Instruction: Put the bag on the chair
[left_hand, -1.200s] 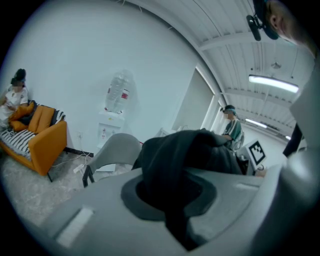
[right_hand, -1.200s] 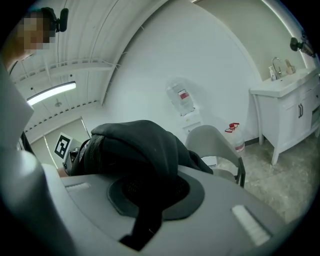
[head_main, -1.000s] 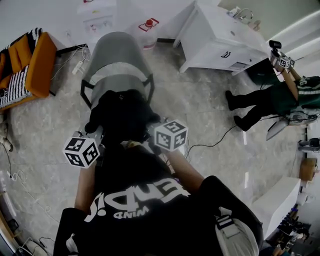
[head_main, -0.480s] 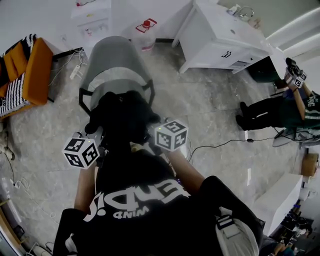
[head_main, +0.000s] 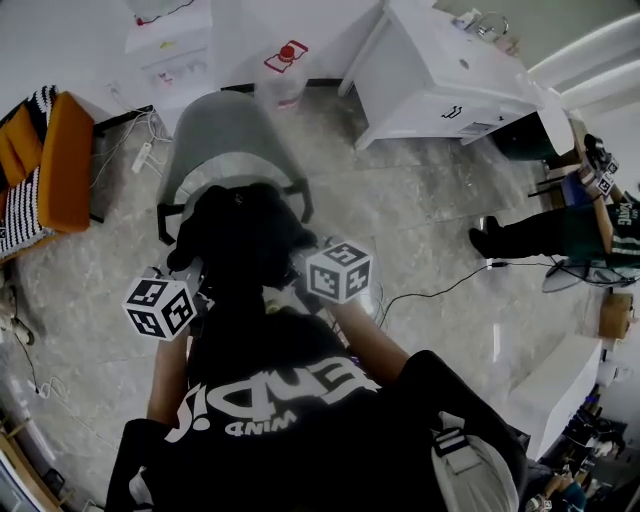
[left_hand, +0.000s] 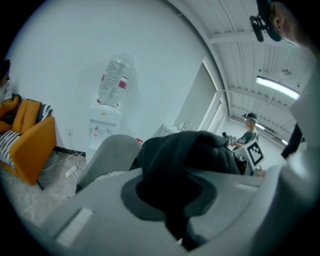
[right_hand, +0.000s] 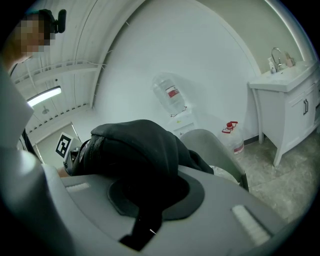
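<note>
A black bag (head_main: 240, 232) hangs in front of me, its far part over the front of the grey chair's (head_main: 222, 135) seat. My left gripper (head_main: 196, 276) is shut on the bag's left side and my right gripper (head_main: 296, 272) is shut on its right side. In the left gripper view the bag's dark fabric (left_hand: 190, 155) runs down between the jaws of the left gripper (left_hand: 172, 202), with the chair (left_hand: 107, 155) just behind. The right gripper view shows the same: the bag (right_hand: 135, 145) is pinched in the right gripper (right_hand: 150, 202) and the chair (right_hand: 212, 145) lies beyond. The fingertips are hidden by the bag.
A water dispenser (head_main: 170, 40) and a bottle with a red cap (head_main: 285, 62) stand at the wall behind the chair. A white sink cabinet (head_main: 450, 75) is at the back right, an orange armchair (head_main: 50, 160) at the left. A person (head_main: 560, 225) stands at the right; cables (head_main: 440, 285) cross the floor.
Both grippers and the bag have moved forward towards the chair, so the bag covers more of the seat. The person at the right has shifted further right.
</note>
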